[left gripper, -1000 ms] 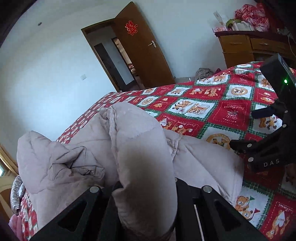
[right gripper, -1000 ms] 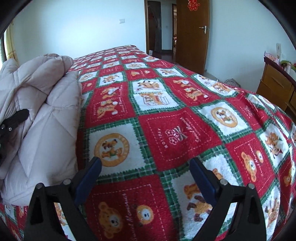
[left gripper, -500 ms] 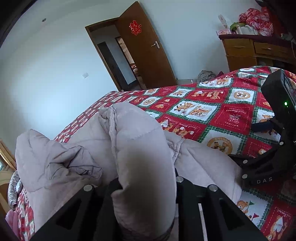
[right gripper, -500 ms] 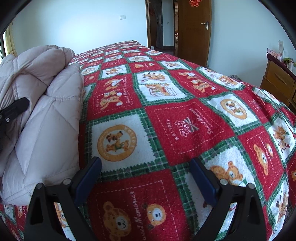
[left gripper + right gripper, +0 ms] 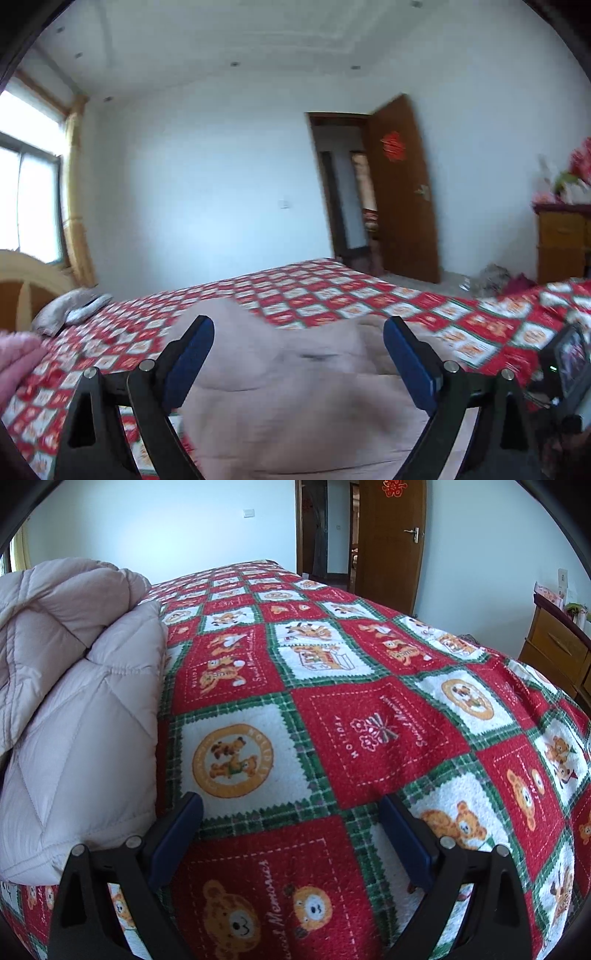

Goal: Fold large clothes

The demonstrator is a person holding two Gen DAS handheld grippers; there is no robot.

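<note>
Quilted down coat [image 5: 74, 709] lies bunched on the bed's bear-print blanket [image 5: 369, 731]. Left gripper [image 5: 297, 354] jaws just opened, nothing held; right gripper [image 5: 291, 834] spread, empty. Puffy, light, probably slick; pinch a stitched edge.

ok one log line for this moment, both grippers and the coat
left gripper: open, just released | right gripper: open, empty | padded coat: folded on bedspread

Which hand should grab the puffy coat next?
Probably left: its open tool points over the puffy beige quilted coat. The right tool faces bare red teddy-bear blanket.
</note>
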